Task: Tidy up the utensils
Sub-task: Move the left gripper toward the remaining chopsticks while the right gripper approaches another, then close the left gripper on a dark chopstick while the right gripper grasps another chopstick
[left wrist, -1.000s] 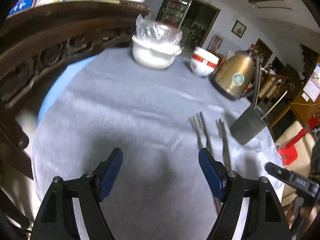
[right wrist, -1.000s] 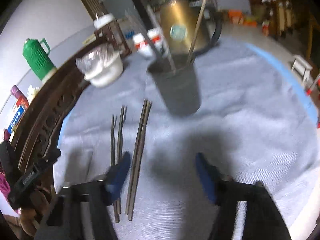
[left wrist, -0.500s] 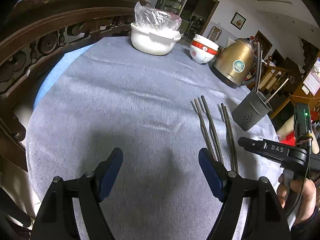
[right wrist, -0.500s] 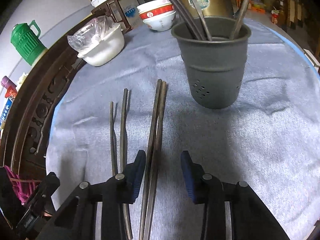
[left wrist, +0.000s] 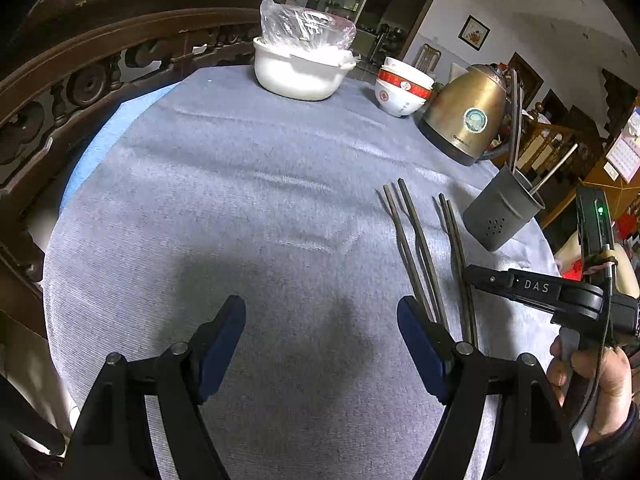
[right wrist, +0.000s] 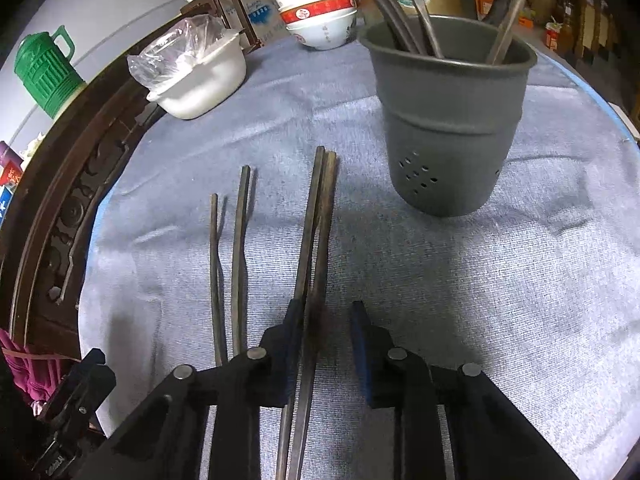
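Two pairs of dark chopsticks lie on the grey tablecloth. The right pair (right wrist: 318,216) lies between the fingers of my right gripper (right wrist: 326,320), which is low over it, narrowly open, with a gap still showing on the right side. The left pair (right wrist: 228,264) lies apart beside it. A grey perforated utensil holder (right wrist: 448,120) with several utensils stands just beyond. My left gripper (left wrist: 320,328) is wide open and empty over bare cloth, left of both pairs (left wrist: 416,248). The right gripper (left wrist: 472,274) and holder (left wrist: 500,216) also show in the left wrist view.
A gold kettle (left wrist: 464,116), stacked red-and-white bowls (left wrist: 402,92) and a white bowl covered with plastic (left wrist: 300,68) stand at the table's far side. A carved wooden chair back (left wrist: 80,80) curves along the left edge. A green thermos (right wrist: 44,76) stands behind it.
My right gripper has come down and forward over the right pair of chopsticks and has narrowed around it. My left gripper has stayed open and barely shifted.
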`<state>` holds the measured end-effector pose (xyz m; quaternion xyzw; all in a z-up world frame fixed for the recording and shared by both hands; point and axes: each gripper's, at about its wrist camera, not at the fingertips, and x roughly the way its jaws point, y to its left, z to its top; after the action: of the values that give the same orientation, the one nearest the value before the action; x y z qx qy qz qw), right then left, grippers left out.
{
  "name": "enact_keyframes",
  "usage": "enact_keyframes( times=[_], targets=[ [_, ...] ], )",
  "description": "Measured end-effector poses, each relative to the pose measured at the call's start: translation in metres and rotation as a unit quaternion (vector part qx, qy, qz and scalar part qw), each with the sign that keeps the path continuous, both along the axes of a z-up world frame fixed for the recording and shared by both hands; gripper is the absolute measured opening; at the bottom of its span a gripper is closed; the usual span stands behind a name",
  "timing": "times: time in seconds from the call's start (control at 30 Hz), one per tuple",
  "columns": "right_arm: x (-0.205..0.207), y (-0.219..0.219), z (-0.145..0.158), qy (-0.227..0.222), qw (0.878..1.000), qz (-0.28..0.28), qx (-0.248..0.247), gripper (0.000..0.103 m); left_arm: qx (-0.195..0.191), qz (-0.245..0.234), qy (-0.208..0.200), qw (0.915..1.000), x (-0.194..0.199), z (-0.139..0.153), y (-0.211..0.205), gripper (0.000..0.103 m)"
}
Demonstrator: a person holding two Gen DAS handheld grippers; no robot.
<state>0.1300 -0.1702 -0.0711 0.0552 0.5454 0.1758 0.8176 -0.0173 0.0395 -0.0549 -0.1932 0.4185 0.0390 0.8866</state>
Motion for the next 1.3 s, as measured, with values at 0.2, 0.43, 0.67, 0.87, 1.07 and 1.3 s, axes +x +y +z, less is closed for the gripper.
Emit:
enact_keyframes(
  times=[0.2,0.43,0.67,0.87,1.07,1.3],
  targets=[
    [0.003,-0.007,-0.004,0.011,1.000,0.001,-0.017,0.017,0.003,-0.008,0.002,1.0000,0.000,0.001,-0.003,0.079],
    [0.006,-0.005,-0.005,0.008,1.000,0.003,-0.018,0.017,0.002,-0.018,0.014,0.9997,0.010,0.001,-0.009,0.079],
    [0.003,-0.004,-0.005,0.016,0.999,0.025,-0.029,0.010,-0.019,-0.021,0.054,0.9982,0.049,0.003,-0.021,0.078],
    [-0.003,-0.019,-0.008,0.018,0.999,0.027,-0.011,0.010,-0.029,-0.030,0.117,0.9923,0.099,-0.013,-0.043,0.061],
    [-0.008,-0.030,-0.009,0.018,0.999,0.029,0.002,0.010,-0.024,-0.027,0.141,0.9893,0.125,-0.022,-0.054,0.047],
    [-0.012,-0.034,-0.006,0.019,0.999,0.050,-0.007,0.010,-0.006,-0.073,0.158,0.9848,0.133,-0.022,-0.062,0.008]
  ],
)
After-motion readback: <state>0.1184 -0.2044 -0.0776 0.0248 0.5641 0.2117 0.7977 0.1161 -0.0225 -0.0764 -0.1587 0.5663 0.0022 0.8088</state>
